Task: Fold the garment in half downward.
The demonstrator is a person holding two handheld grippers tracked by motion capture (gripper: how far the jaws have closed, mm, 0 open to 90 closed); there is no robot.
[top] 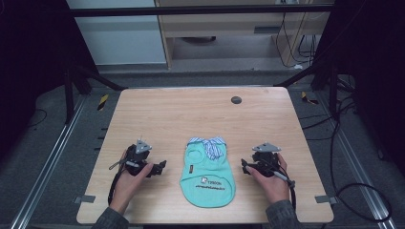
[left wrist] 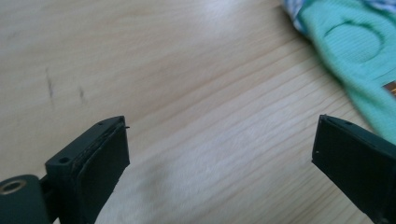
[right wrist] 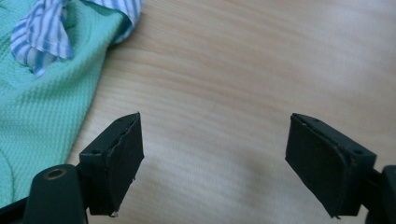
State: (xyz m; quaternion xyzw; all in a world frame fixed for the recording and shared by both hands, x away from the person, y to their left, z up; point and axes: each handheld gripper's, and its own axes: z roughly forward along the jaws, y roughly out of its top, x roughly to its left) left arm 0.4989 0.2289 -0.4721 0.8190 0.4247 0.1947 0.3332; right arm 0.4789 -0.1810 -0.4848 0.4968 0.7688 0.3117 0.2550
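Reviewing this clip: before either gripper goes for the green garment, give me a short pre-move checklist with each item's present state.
1. Left gripper open, nothing between its jaws: ok.
2. Right gripper open, nothing between its jaws: ok.
3. Green garment lies flat on the table, between both grippers, touched by neither: ok.
4. Striped collar at the garment's far end, uncovered: ok.
5. Dark round spot on the far tabletop, well away from the garment: ok.
6. Whether the garment's underside is smooth: cannot tell.
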